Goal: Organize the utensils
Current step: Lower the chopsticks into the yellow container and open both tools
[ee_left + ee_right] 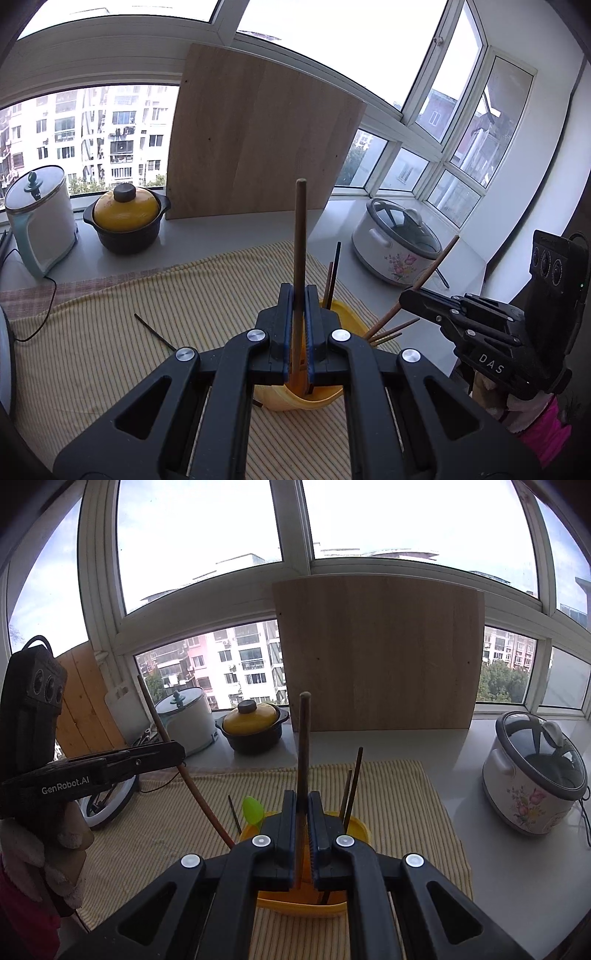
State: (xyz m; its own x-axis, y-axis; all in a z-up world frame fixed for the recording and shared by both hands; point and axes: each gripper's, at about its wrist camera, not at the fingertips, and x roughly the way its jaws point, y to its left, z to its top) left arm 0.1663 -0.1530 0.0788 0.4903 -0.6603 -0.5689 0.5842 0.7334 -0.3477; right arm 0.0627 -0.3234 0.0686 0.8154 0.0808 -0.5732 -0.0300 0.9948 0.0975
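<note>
Brown chopstick (300, 258) upright, clamped in left gripper (299, 332) fingers over yellow holder (343, 314) on striped cloth (110, 332). Second chopstick (303, 757) likewise pinched by right gripper (303, 834). Green spoon (253, 808) visible only from right wrist; loose dark stick (155, 332) on cloth clearer from left. Holder's inside mostly hidden behind fingers. Tabletop (480, 849) beyond.

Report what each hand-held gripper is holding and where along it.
Left hand-held gripper is shut on a brown chopstick, gripped low on its shaft. Right hand-held gripper is shut on another chopstick, likewise low, over the yellow holder.
</note>
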